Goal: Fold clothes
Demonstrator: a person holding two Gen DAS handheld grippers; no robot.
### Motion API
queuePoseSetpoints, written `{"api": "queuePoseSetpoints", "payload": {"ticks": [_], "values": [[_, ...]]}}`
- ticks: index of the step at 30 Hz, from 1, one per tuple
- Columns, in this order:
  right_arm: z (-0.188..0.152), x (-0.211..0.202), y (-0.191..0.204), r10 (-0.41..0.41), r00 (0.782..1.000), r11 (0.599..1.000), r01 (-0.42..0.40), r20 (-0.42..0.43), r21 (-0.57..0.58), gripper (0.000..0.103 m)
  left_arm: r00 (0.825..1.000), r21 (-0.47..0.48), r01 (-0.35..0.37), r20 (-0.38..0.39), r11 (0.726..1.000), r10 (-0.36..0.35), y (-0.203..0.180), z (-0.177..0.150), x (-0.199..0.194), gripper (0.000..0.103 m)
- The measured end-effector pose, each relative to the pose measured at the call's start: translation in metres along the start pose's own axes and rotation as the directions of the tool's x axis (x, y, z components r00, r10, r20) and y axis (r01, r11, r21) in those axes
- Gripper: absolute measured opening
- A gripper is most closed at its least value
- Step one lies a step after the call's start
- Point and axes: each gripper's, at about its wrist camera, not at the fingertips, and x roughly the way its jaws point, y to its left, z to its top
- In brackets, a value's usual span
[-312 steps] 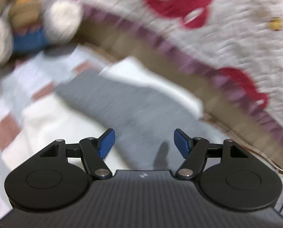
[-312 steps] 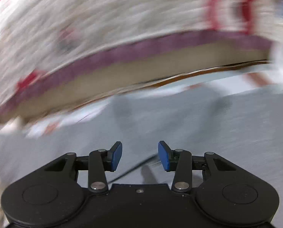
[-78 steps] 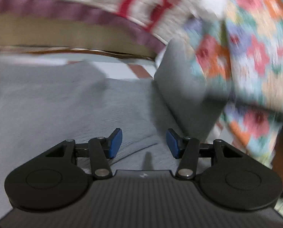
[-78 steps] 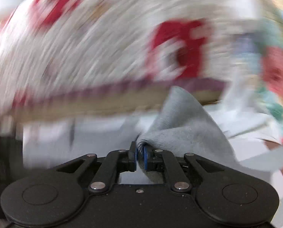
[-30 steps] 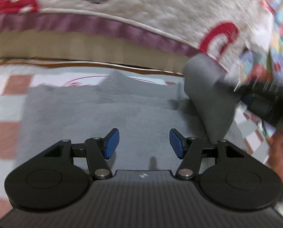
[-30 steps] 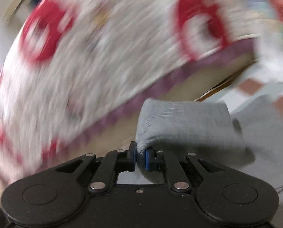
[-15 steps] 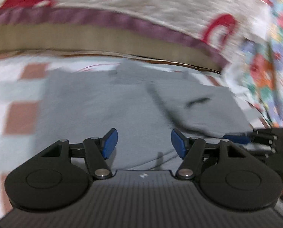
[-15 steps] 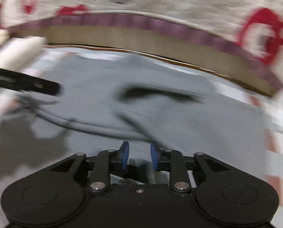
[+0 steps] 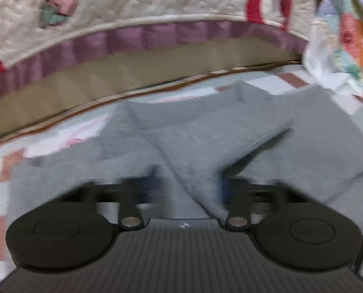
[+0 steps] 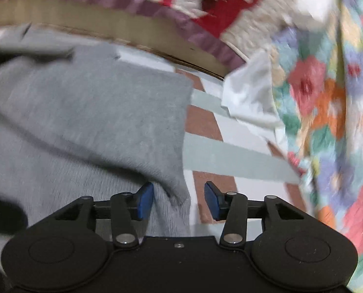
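A grey knit garment (image 9: pixel 205 131) lies spread on a checked sheet, with one sleeve (image 9: pixel 242 146) folded diagonally across its body. My left gripper (image 9: pixel 186 188) is low over it, blurred by motion. Its jaws are closing, still apart, with a ridge of the folded sleeve between them. In the right wrist view the same garment (image 10: pixel 96 112) fills the left half. My right gripper (image 10: pixel 179 201) sits at its right edge with its jaws opening. The sleeve's corner (image 10: pixel 176 190) lies loose between the blue pads (image 10: pixel 146 200), and neither pad presses on it.
A quilted cover (image 9: pixel 157 5) with red motifs and a purple trim rises just behind the garment. To the right hang a floral cloth (image 10: pixel 327 97) and a crumpled white cloth (image 10: pixel 249 97). The checked sheet (image 10: pixel 230 161) shows bare to the right of the garment.
My right gripper swung the pinched sleeve over the garment's body, lowered it and let it go. My left gripper moved in lower over the garment, and the folded sleeve now lies between its fingers.
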Motion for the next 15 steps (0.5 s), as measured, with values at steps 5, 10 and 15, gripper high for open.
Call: {"api": "queuePoseSetpoints", "payload": {"ticks": [5, 10, 15], "values": [[-0.002, 0.009, -0.039, 0.097, 0.995, 0.931, -0.094, 0.009, 0.352, 0.033, 0.993, -0.274, -0.098, 0.042, 0.957, 0.113, 0.044, -0.014, -0.028, 0.026], [-0.013, 0.013, -0.037, 0.107, 0.994, 0.915, -0.094, -0.012, 0.393, 0.033, 0.991, -0.366, -0.128, -0.073, 0.922, 0.109, 0.075, -0.039, -0.029, 0.026], [-0.010, -0.007, -0.047, 0.240, 0.970, 0.891, -0.201, -0.046, 0.406, 0.040, 0.988, -0.243, -0.058, -0.153, 0.968, 0.021, 0.083, -0.032, -0.051, 0.036]]}}
